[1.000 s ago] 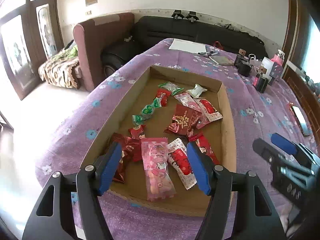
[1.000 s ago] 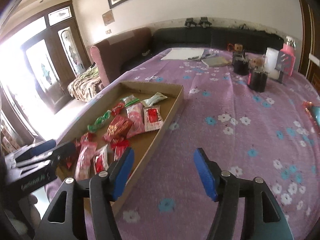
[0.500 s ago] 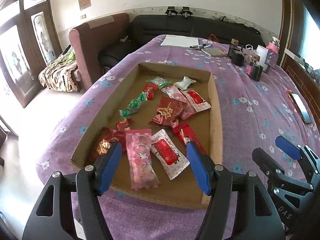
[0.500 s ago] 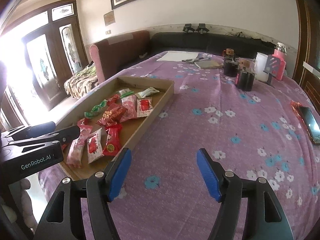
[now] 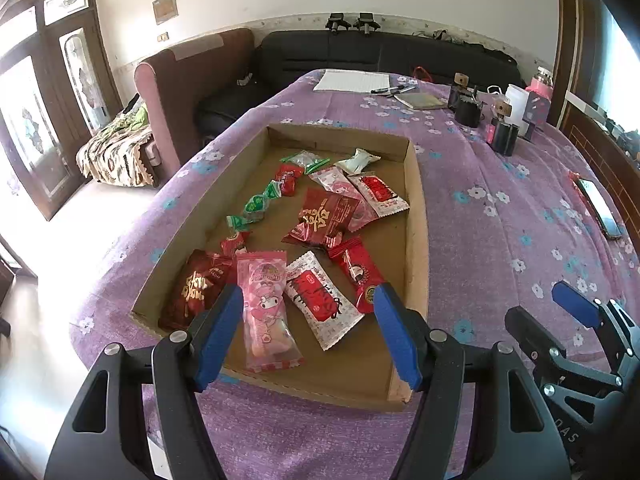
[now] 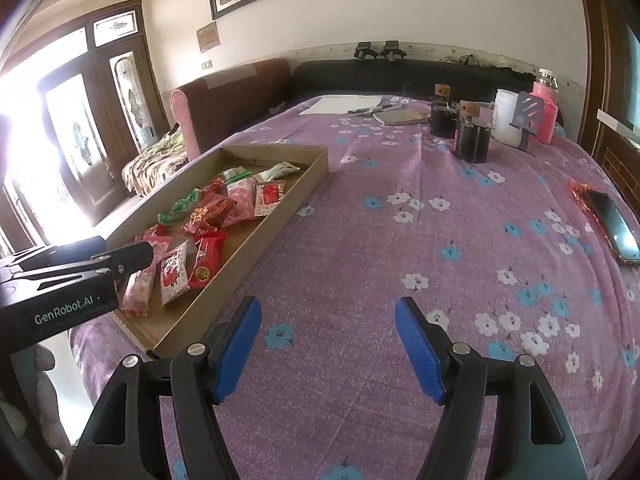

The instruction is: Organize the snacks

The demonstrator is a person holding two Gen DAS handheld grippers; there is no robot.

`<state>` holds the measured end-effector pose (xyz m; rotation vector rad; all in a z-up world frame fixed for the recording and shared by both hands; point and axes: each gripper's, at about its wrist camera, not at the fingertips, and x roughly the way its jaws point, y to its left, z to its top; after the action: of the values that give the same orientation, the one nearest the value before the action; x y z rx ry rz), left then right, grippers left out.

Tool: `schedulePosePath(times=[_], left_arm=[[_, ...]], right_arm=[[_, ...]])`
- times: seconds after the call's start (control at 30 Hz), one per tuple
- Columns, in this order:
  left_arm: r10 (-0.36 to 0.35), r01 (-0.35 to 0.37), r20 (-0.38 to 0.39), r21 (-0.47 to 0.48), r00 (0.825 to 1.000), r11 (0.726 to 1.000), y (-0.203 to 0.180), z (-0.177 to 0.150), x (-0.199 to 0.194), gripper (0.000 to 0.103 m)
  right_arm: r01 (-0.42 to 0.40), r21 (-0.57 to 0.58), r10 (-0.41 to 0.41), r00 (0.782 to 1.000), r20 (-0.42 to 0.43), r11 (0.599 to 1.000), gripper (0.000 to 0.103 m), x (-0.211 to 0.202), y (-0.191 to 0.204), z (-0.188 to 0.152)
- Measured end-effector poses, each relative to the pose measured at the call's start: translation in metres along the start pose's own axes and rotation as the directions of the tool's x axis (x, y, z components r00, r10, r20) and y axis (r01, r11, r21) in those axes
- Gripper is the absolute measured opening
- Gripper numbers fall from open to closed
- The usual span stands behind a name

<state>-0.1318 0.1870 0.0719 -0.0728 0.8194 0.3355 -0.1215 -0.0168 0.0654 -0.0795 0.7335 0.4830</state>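
A shallow cardboard tray lies on the purple flowered cloth and holds several wrapped snacks: a pink packet, a white-and-red packet, dark red packets and green candies. My left gripper is open and empty, above the tray's near edge over the pink packet. My right gripper is open and empty over bare cloth to the right of the tray. Each gripper shows in the other's view, the right and the left.
A phone lies at the right edge of the cloth. Dark jars, a white container, a pink bottle, paper and pens stand at the far end. A sofa and armchair lie beyond; the floor drops off at left.
Both grippers have pulled back and risen, so the tray looks farther off and more of the cloth shows. Both stay open. The snacks have not moved.
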Motion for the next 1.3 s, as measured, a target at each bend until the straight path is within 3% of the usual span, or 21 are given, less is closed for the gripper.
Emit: schedulePosePath(times=[0.4, 0.6, 0.67, 0.7, 0.73, 0.8, 0.87, 0.93, 1.0, 1.1, 1.3], left_arm=[[0.010, -0.009, 0.035, -0.012, 0.999, 1.000, -0.002, -0.003, -0.009, 0.067], [0.054, -0.048, 0.135, -0.044, 0.989, 0.998, 0.004, -0.003, -0.025, 0.067], [0.080, -0.066, 0.208, -0.075, 0.975, 0.995, 0.010, -0.003, -0.037, 0.068], [0.094, -0.074, 0.243, -0.090, 0.965, 0.993, 0.014, -0.004, -0.042, 0.077], [0.107, -0.079, 0.283, -0.107, 0.953, 0.991, 0.017, -0.004, -0.050, 0.092], [0.125, -0.078, 0.365, -0.141, 0.923, 0.987, 0.024, -0.004, -0.065, 0.103], [0.138, -0.066, 0.429, -0.177, 0.893, 0.982, 0.033, -0.005, -0.077, 0.103], [0.153, -0.066, 0.442, -0.206, 0.884, 0.976, 0.040, -0.005, -0.079, 0.103], [0.162, -0.073, 0.422, -0.219, 0.892, 0.973, 0.045, -0.004, -0.074, 0.103], [0.154, -0.081, 0.364, -0.206, 0.919, 0.975, 0.049, -0.001, -0.061, 0.103], [0.110, -0.043, 0.274, -0.240, 0.955, 0.970, 0.062, -0.001, -0.041, 0.103]], right_arm=[[-0.001, -0.007, 0.001, 1.000, 0.013, 1.000, 0.076, -0.009, 0.002, -0.007], [-0.005, -0.026, 0.006, 1.000, 0.029, 1.000, 0.078, -0.015, 0.009, -0.008], [-0.007, -0.037, 0.008, 1.000, 0.030, 0.999, 0.078, -0.015, 0.013, -0.008], [-0.008, -0.042, 0.009, 1.000, 0.030, 0.999, 0.078, -0.015, 0.014, -0.008], [-0.009, -0.049, 0.010, 0.999, 0.031, 0.999, 0.078, -0.015, 0.017, -0.009], [-0.011, -0.060, 0.013, 0.999, 0.031, 0.998, 0.079, -0.016, 0.020, -0.009], [-0.016, -0.069, 0.018, 0.999, 0.032, 0.998, 0.079, -0.016, 0.024, -0.009], [-0.021, -0.073, 0.023, 0.999, 0.033, 0.997, 0.079, -0.017, 0.027, -0.008], [-0.027, -0.079, 0.030, 0.999, 0.035, 0.997, 0.079, -0.018, 0.031, -0.007], [-0.032, -0.097, 0.036, 0.999, 0.038, 0.995, 0.079, -0.020, 0.038, -0.007], [-0.039, -0.128, 0.043, 0.998, 0.034, 0.991, 0.079, -0.021, 0.050, -0.007]])
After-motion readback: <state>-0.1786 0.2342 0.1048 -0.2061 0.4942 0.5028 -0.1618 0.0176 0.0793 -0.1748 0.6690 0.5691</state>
